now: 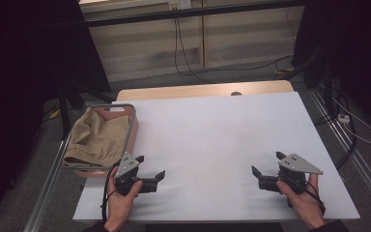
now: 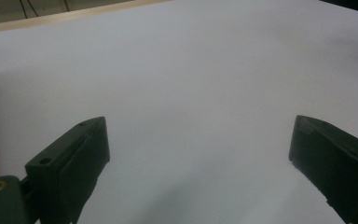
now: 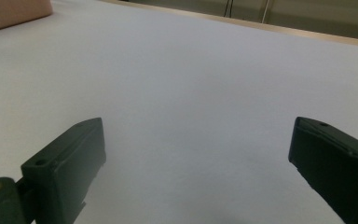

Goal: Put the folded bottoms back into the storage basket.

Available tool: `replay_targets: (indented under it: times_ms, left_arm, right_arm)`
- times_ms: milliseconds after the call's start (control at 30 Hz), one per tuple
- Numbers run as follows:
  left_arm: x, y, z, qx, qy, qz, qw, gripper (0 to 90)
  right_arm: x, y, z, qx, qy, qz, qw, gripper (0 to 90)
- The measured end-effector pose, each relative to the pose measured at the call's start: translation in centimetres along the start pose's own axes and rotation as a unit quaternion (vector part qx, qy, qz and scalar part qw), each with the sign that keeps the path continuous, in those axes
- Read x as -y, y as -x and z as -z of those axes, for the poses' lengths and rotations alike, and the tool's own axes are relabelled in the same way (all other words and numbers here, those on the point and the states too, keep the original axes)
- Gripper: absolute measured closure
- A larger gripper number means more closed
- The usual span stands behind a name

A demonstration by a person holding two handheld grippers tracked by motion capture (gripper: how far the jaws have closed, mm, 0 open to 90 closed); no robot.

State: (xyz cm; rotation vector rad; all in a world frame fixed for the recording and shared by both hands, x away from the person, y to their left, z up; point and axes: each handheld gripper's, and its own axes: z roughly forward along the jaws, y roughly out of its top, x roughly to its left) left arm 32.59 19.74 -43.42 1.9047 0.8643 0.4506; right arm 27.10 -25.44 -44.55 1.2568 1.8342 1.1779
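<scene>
Left gripper (image 1: 150, 166): held in the person's left hand (image 1: 121, 203) at the near left part of the table (image 1: 212, 130); the jaws are spread wide and nothing is held between them. In the left gripper view (image 2: 198, 144) bare white table surface is seen between the two black jaws.

Right gripper (image 1: 266, 163): held in the person's right hand (image 1: 305, 200) at the near right part of the table; the jaws are spread wide and nothing is gripped. In the right gripper view (image 3: 198, 144) bare white surface is seen between the jaws.

Gripper spacing: the two grippers are set well apart, with their jaws pointed inward toward each other.

Cloth (image 1: 96, 137): a folded tan cloth is laid in the basket (image 1: 133, 121), near the left gripper and not touched by it.

Basket: a grey-framed basket is placed at the left edge of the table, just beyond the left gripper. A pink panel is seen at its far end.

Table: a white top with a wooden strip along the far edge.

Background: cables (image 1: 183, 53) are trailed across the floor behind the table.
</scene>
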Motion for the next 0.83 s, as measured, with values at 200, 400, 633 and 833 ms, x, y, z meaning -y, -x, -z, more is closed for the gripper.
replay_targets:
  times_ms: [200, 400, 633, 833]
  left_arm:
    - [0.1, 0.1, 0.2, -0.002, 0.003, 0.008, 1.0, 5.1]
    - [0.4, 0.1, 0.6, -0.007, 0.007, 0.012, 0.9999, 5.1]
    - [0.3, 0.4, 0.9, -0.01, 0.011, -0.006, 0.9999, 5.1]
    - [0.3, 0.0, 0.7, -0.007, 0.011, 0.007, 0.9999, 5.0]
  right_arm:
    - [0.4, 0.2, 1.0, 0.01, 0.013, -0.01, 0.9998, 3.9]
    - [0.8, 0.1, 1.6, 0.014, 0.022, -0.012, 0.9996, 3.9]
    - [1.0, -0.7, 1.7, 0.022, 0.02, 0.004, 0.9996, 2.7]
    - [0.7, -0.3, 1.5, 0.018, 0.033, -0.005, 0.9993, 2.7]
